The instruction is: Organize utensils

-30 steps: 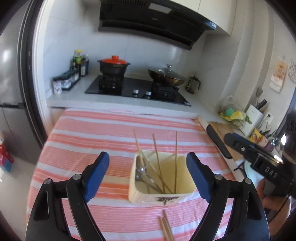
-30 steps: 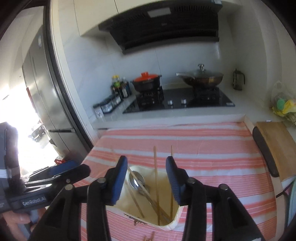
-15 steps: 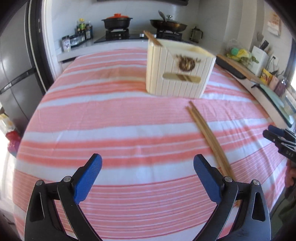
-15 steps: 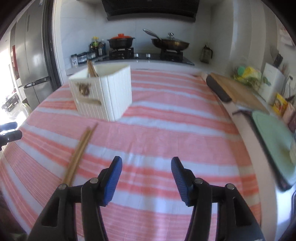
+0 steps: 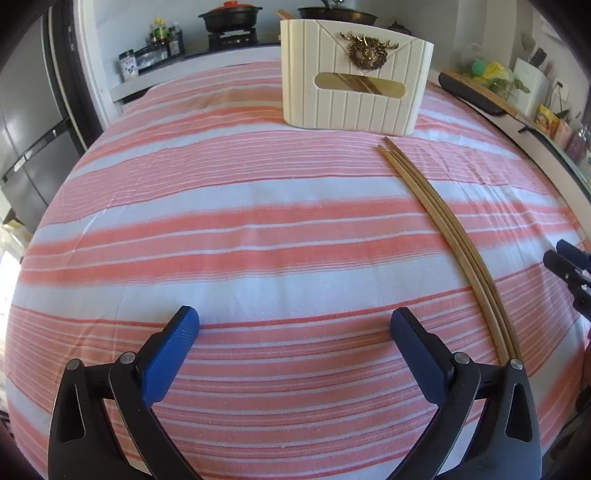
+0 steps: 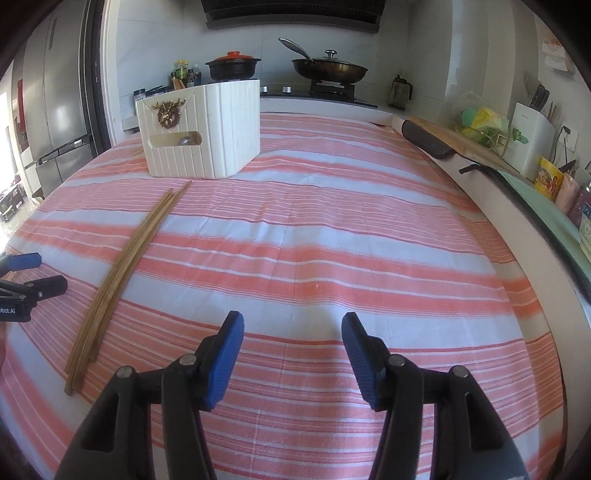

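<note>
A bundle of wooden chopsticks (image 5: pixel 443 229) (image 6: pixel 129 258) lies on the striped cloth, running from the cream utensil box (image 5: pixel 354 103) (image 6: pixel 221 140) toward the near edge. More chopstick ends (image 5: pixel 282 14) stick out of the box. My left gripper (image 5: pixel 294 317) hangs low over bare cloth left of the bundle, its jaws opening wide with nothing between them. My right gripper (image 6: pixel 293 319) is open and empty over the cloth to the right of the bundle. Each gripper shows at the edge of the other's view (image 5: pixel 556 251) (image 6: pixel 50 272).
The table (image 6: pixel 369 240) wears a pink-and-white striped cloth. Behind it a counter carries a stove with a black pot (image 6: pixel 232 68) and a lidded pan (image 6: pixel 328 70). A cutting board (image 6: pixel 454 136), a knife block (image 6: pixel 532 129) and jars line the right side. A fridge (image 6: pixel 55 110) stands at left.
Both grippers came down from above the box to low over the cloth in front of it. The left jaws spread wider; the right jaws widened a little.
</note>
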A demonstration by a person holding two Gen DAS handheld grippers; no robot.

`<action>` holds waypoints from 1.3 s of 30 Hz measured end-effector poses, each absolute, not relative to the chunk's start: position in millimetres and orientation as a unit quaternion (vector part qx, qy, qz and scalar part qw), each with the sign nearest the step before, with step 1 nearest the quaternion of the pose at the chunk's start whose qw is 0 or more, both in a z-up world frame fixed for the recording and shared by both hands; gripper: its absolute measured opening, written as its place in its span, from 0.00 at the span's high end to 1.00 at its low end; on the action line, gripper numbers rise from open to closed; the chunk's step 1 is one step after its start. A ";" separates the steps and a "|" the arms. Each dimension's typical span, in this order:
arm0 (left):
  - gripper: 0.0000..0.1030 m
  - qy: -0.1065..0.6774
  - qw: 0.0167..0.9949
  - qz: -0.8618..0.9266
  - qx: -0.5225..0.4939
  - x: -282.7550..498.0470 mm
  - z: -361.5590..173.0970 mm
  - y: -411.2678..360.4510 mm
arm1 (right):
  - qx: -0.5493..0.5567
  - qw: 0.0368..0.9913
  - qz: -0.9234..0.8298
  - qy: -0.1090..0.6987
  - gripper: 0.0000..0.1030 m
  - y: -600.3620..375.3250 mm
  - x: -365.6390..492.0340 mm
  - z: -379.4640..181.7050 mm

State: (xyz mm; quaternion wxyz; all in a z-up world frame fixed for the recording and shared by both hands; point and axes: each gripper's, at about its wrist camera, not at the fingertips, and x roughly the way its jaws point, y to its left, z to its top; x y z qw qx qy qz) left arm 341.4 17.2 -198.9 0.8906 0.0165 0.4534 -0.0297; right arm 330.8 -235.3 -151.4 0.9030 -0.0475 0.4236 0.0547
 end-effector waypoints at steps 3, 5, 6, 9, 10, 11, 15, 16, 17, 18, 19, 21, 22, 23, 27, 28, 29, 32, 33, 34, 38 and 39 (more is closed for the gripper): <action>0.00 0.453 0.891 -0.029 0.024 364.0 -199.3 22.5 | -0.024 0.898 0.038 0.438 0.45 -243.4 335.1 -155.1; 0.00 0.454 0.891 -0.014 0.002 376.1 -201.6 30.4 | -0.018 0.898 0.038 0.439 0.45 -246.0 335.2 -155.9; 0.00 0.453 0.892 -0.004 -0.004 378.3 -201.7 31.9 | -0.019 0.898 0.038 0.438 0.45 -246.0 334.9 -155.7; 0.00 0.452 0.892 -0.003 -0.002 375.5 -202.7 31.5 | -0.026 0.899 0.035 0.436 0.45 -244.1 334.6 -156.1; 0.00 0.452 0.892 -0.003 -0.003 375.2 -202.9 31.5 | -0.028 0.899 0.033 0.436 0.45 -244.1 334.5 -155.8; 0.00 0.452 0.892 -0.003 -0.002 373.7 -203.6 32.2 | -0.028 0.900 0.031 0.434 0.45 -243.8 333.8 -155.3; 0.00 0.451 0.892 -0.003 -0.002 373.2 -204.2 33.4 | -0.027 0.902 0.026 0.431 0.45 -245.1 332.6 -154.5; 0.00 0.451 0.892 -0.003 -0.002 373.2 -203.8 32.6 | -0.029 0.901 0.027 0.433 0.45 -244.6 333.1 -154.8; 0.00 0.451 0.892 -0.003 -0.002 372.8 -203.9 32.9 | -0.030 0.899 0.028 0.435 0.45 -244.0 333.7 -155.4; 0.00 0.451 0.892 -0.003 -0.002 372.3 -204.1 32.1 | -0.032 0.898 0.029 0.437 0.45 -243.4 334.2 -155.8; 0.00 0.451 0.892 -0.003 -0.002 372.6 -204.1 31.9 | -0.035 0.898 0.028 0.438 0.45 -242.5 334.2 -156.0; 0.00 0.451 0.892 -0.003 -0.002 373.4 -204.0 32.1 | -0.041 0.898 0.025 0.438 0.45 -241.0 334.0 -156.1; 0.00 0.451 0.892 -0.003 -0.002 373.8 -203.9 32.4 | -0.042 0.898 0.024 0.438 0.45 -240.7 334.0 -155.9; 0.00 0.451 0.892 -0.003 -0.002 373.8 -203.9 32.6 | -0.043 0.898 0.022 0.437 0.45 -240.7 333.7 -155.8; 0.00 0.451 0.892 -0.003 -0.002 373.6 -203.9 32.8 | -0.036 0.899 0.015 0.437 0.45 -243.8 333.2 -155.5; 0.00 0.451 0.892 -0.003 -0.002 373.7 -203.9 32.6 | -0.034 0.899 0.014 0.437 0.45 -244.2 332.9 -155.4; 0.00 0.451 0.892 -0.003 -0.002 373.7 -203.8 32.6 | -0.034 0.899 0.014 0.437 0.45 -244.2 332.7 -155.4; 0.00 0.451 0.892 -0.003 -0.002 373.5 -203.9 32.7 | -0.036 0.898 0.018 0.438 0.45 -243.2 333.1 -155.6; 0.00 0.451 0.892 -0.003 -0.002 373.6 -203.8 32.8 | -0.036 0.898 0.020 0.438 0.45 -243.1 333.0 -155.6; 0.00 0.451 0.892 -0.003 -0.002 373.7 -203.8 32.9 | -0.036 0.898 0.020 0.438 0.45 -243.3 333.5 -155.5; 0.00 0.451 0.892 -0.003 -0.002 373.7 -203.8 32.8 | -0.034 0.899 0.019 0.437 0.45 -244.1 333.3 -155.3; 0.00 0.451 0.892 -0.003 -0.002 373.6 -203.8 32.7 | -0.034 0.899 0.020 0.437 0.45 -244.3 333.2 -155.3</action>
